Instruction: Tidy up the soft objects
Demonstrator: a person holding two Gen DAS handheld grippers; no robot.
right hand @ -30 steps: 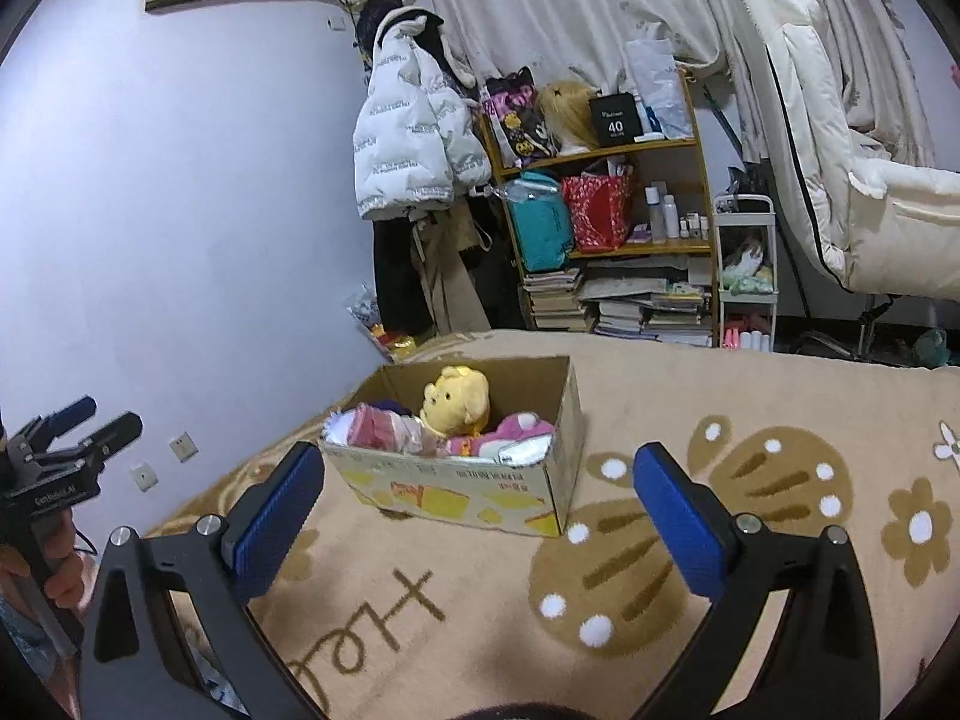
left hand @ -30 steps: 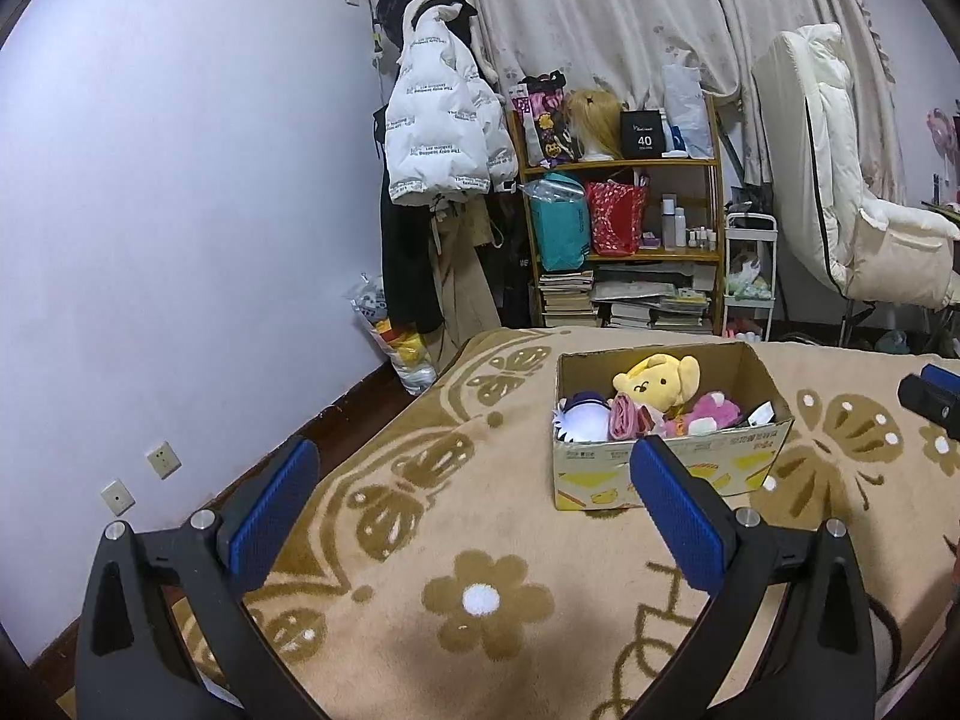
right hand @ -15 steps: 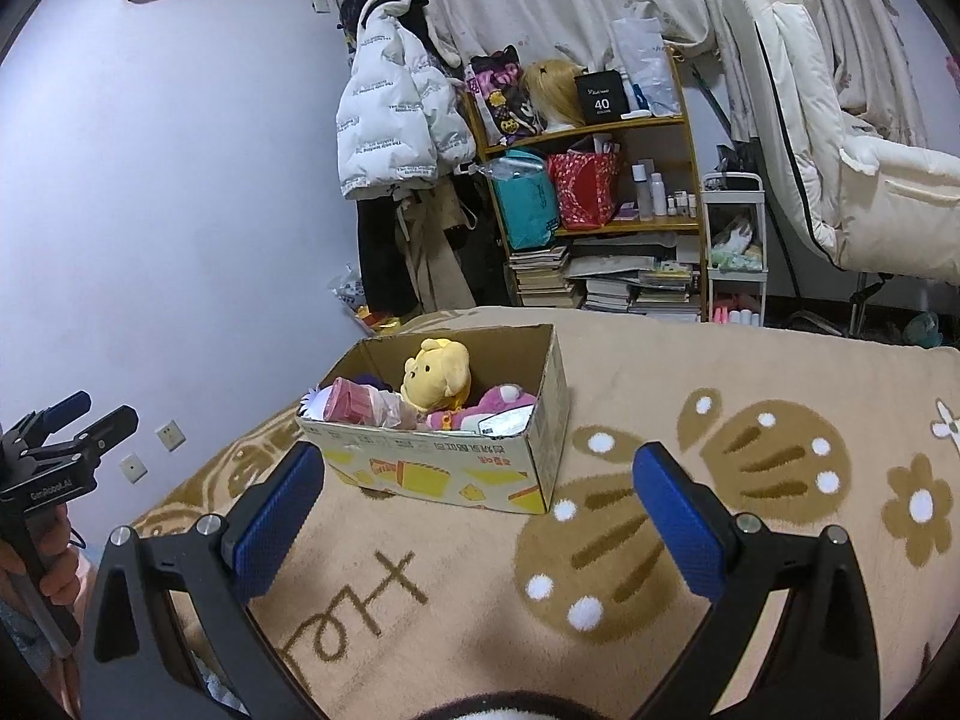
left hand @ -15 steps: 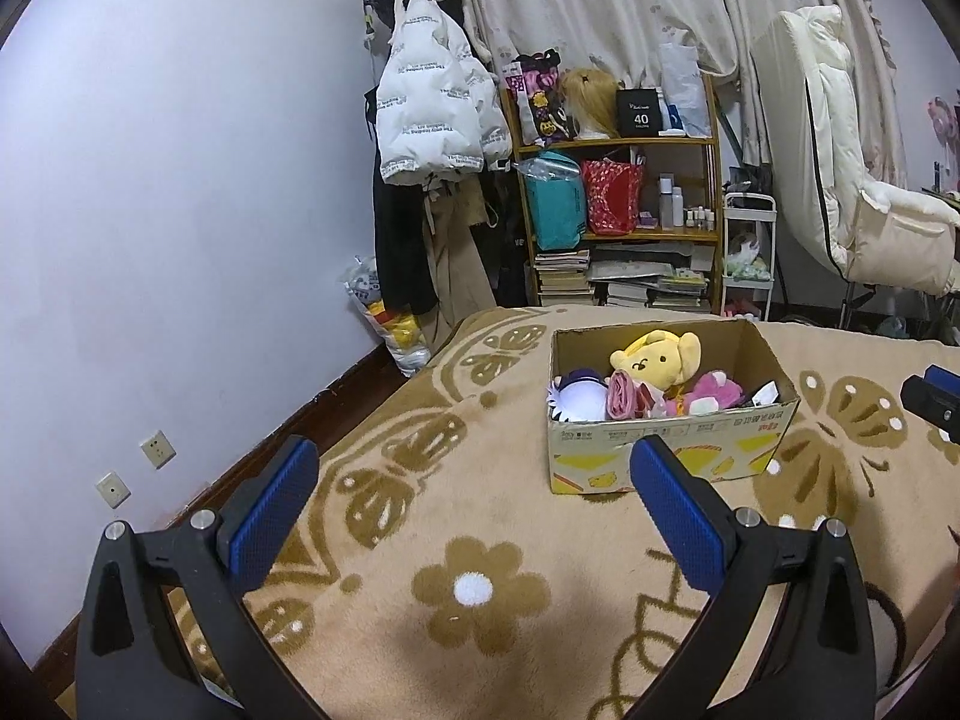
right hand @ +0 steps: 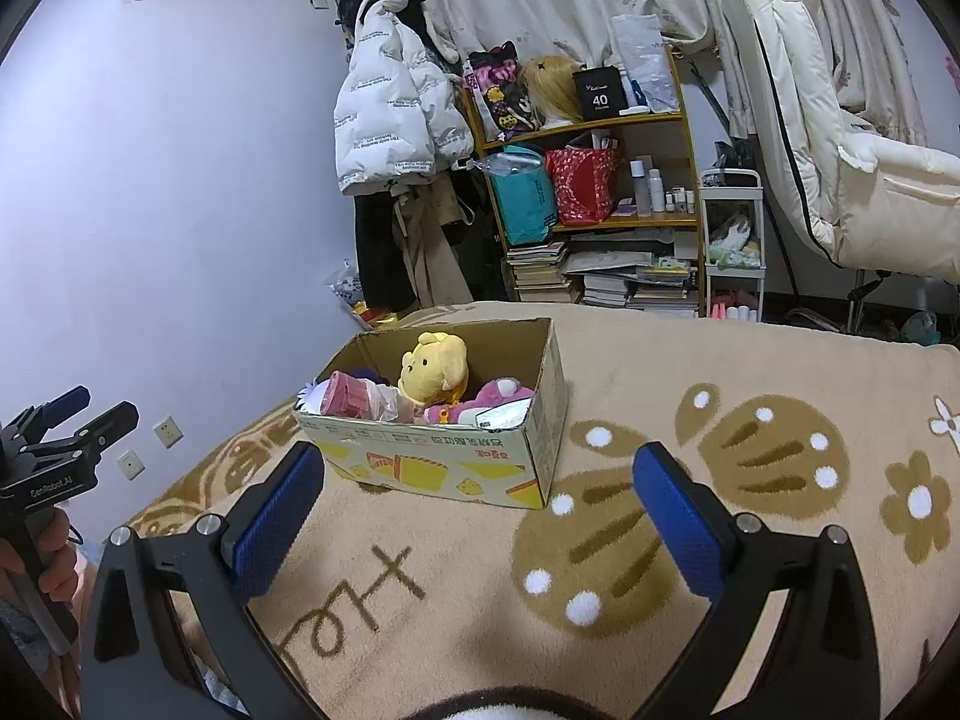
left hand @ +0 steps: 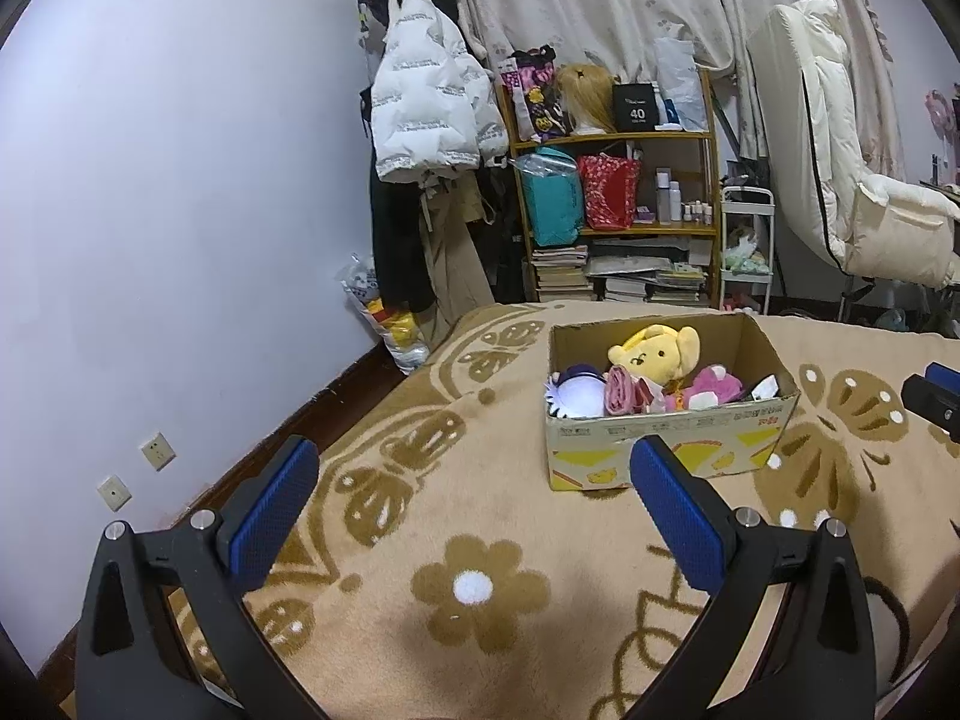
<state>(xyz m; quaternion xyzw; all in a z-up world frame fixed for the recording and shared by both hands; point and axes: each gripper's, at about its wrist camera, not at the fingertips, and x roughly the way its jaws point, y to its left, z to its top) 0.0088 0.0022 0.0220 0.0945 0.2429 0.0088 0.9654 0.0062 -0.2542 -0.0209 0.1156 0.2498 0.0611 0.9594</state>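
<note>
A cardboard box point(left hand: 672, 444) stands on the tan flowered blanket point(left hand: 468, 588). It holds a yellow plush point(left hand: 654, 354), a pink plush point(left hand: 714, 387), a pink rolled cloth point(left hand: 618, 393) and a white-purple round toy point(left hand: 576, 393). My left gripper point(left hand: 474, 504) is open and empty, in front of the box. In the right wrist view the box point(right hand: 444, 462) with the yellow plush point(right hand: 435, 366) lies ahead of my right gripper point(right hand: 480, 504), which is open and empty. The left gripper point(right hand: 66, 426) shows at the left edge there.
A wooden shelf point(left hand: 624, 210) with bags, books and bottles stands by the far wall. A white puffer jacket point(left hand: 426, 114) hangs beside it. A white padded chair point(left hand: 852, 180) is at the right. The bed's left edge drops to the floor by the wall.
Both grippers have pulled back and risen slightly, so the box sits lower and a bit farther in both views. The jaws stay open.
</note>
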